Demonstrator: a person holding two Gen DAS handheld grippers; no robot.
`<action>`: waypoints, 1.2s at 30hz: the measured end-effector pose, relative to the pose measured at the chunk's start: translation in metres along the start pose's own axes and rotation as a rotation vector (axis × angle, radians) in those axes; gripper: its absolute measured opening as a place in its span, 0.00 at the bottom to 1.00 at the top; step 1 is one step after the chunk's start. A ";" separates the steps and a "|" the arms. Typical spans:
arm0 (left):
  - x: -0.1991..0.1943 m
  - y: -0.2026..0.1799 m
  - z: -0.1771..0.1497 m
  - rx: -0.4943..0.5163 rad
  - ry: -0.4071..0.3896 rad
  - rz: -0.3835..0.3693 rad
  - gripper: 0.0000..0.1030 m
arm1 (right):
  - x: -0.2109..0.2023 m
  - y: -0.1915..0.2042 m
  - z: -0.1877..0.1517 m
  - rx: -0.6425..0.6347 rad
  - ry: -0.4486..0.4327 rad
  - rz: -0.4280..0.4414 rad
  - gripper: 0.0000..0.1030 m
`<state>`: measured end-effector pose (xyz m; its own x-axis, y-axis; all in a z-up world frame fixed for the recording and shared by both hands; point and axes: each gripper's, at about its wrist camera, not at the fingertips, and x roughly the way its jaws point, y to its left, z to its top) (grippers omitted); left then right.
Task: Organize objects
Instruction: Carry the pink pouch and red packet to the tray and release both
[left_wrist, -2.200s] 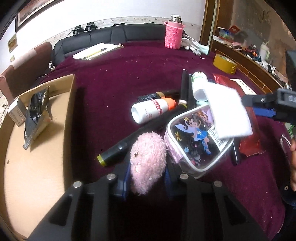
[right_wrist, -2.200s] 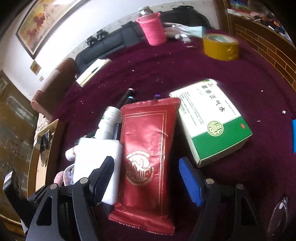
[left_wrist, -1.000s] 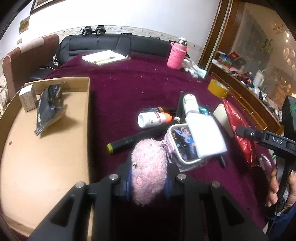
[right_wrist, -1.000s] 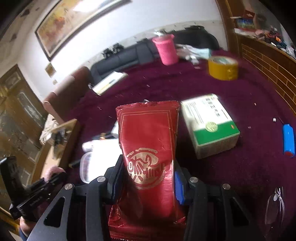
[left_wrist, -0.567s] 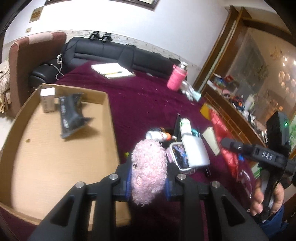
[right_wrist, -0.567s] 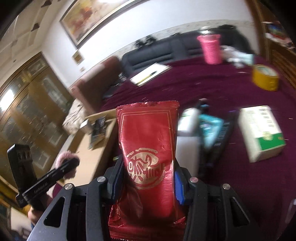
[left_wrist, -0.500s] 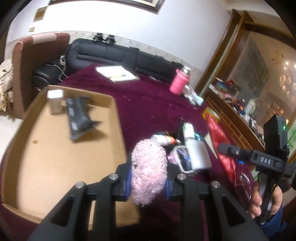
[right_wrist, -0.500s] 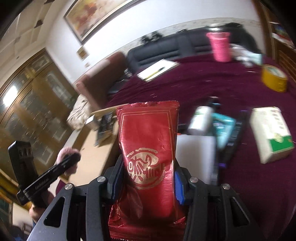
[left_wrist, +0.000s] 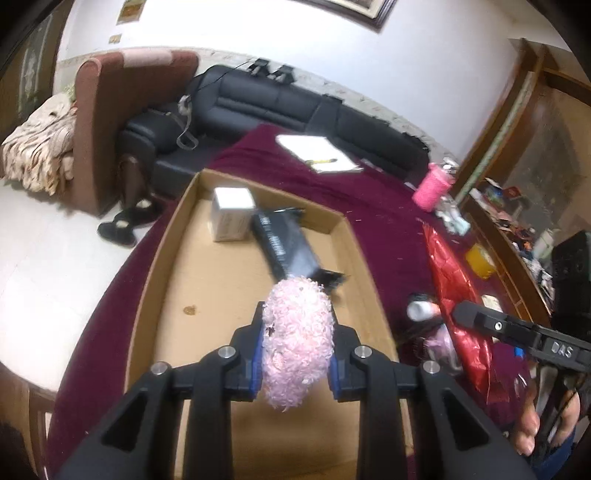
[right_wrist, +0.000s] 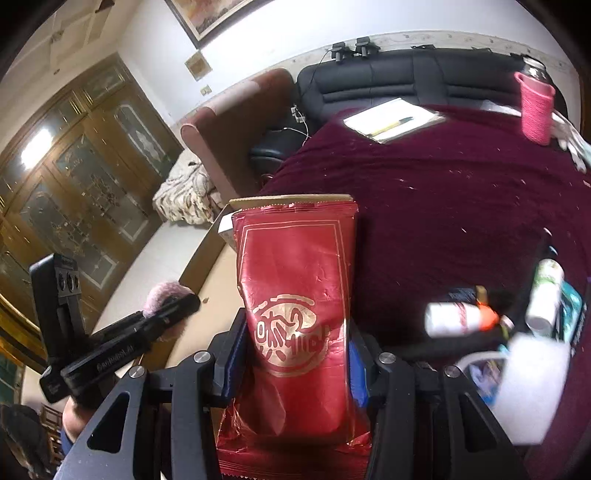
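I am now holding the left gripper (left_wrist: 295, 347) over the cardboard box (left_wrist: 162, 258), no longer over the worktop clutter, its jaws clamping the pink fuzzy toy (left_wrist: 297, 339). The right gripper (right_wrist: 295, 354) is nearing the box too, jaws gripping the red foil packet (right_wrist: 295, 295); its gold characters are unreadable.

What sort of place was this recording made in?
Most likely a home living room: a black leather sofa, an upholstered armchair and a framed painting on the wall surround a table under a maroon cloth.
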<state>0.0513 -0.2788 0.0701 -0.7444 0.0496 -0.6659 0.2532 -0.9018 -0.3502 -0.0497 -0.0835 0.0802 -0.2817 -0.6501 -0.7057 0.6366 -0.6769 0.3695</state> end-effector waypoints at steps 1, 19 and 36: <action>0.005 0.000 0.003 0.010 0.011 0.003 0.25 | 0.007 0.002 0.005 0.010 0.004 -0.004 0.50; 0.072 0.022 0.036 -0.074 0.152 0.023 0.25 | 0.085 0.004 0.037 0.067 0.058 -0.129 0.50; 0.076 0.029 0.043 -0.076 0.162 0.092 0.26 | 0.095 0.002 0.029 0.151 0.103 -0.034 0.51</action>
<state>-0.0245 -0.3201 0.0380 -0.6083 0.0426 -0.7926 0.3657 -0.8712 -0.3275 -0.0964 -0.1566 0.0314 -0.2215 -0.5921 -0.7748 0.5104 -0.7474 0.4252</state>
